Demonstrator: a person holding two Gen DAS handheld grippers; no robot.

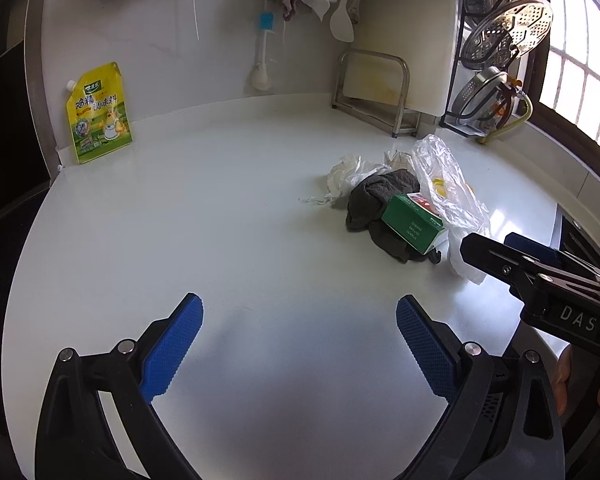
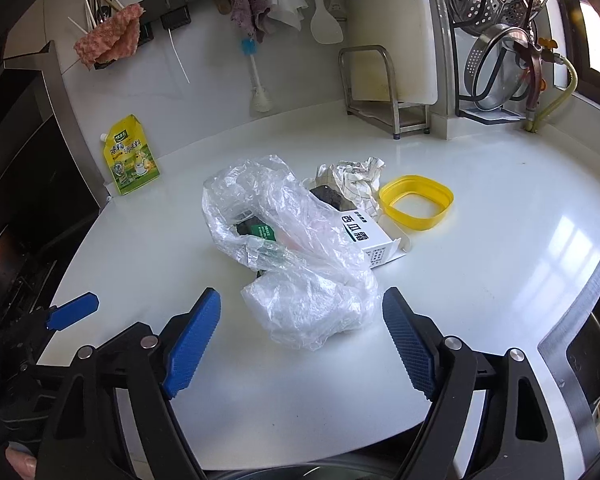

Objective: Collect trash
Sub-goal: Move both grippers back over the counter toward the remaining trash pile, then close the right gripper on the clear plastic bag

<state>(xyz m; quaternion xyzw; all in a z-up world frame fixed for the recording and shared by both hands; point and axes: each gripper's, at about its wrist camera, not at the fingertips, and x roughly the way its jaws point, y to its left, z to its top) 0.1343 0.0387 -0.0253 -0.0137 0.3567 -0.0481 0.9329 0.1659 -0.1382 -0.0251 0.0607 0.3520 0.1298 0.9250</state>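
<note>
Progress: Since nothing hangs from either claw and the whole pile lies loose on the white counter (image 2: 500,208), I judge the collecting has not begun; every piece is left to gather.
Right claw: my right gripper (image 2: 302,344) stands wide open and empty, its blue pads flanking the near lobe of the plastic bag (image 2: 300,264) without touching it, as far as I can tell.
Left claw: my left gripper (image 1: 300,344) is also spread wide, empty, over bare counter, with the pile well off at my 1 o'clock.
Trash pile: seen from my right wrist it sits at 12 o'clock, mid-counter.
Plastic bag: crumpled, clear, mouth slumped; it drapes over the other trash, and I cannot tell whether anything is truly inside it or merely under it.
Green box (image 1: 414,222): a small carton with a white lettered face, its end flap open, lying partly beneath the bag and on the dark cloth (image 1: 374,200); its contents are hidden.
Crumpled paper (image 2: 358,178): a checked wad at the far side of the pile, beside a white tissue (image 1: 346,176).
Yellow ring (image 2: 416,202): an open hoop with no bottom, at my right wrist's 1 o'clock, just beside the box; nothing in it.
Seasoning pouch (image 1: 98,114): upright against the wall at 10 o'clock, well apart; I judge it is not trash.
Bin: none in view, so the bag looks the likely holder.
</note>
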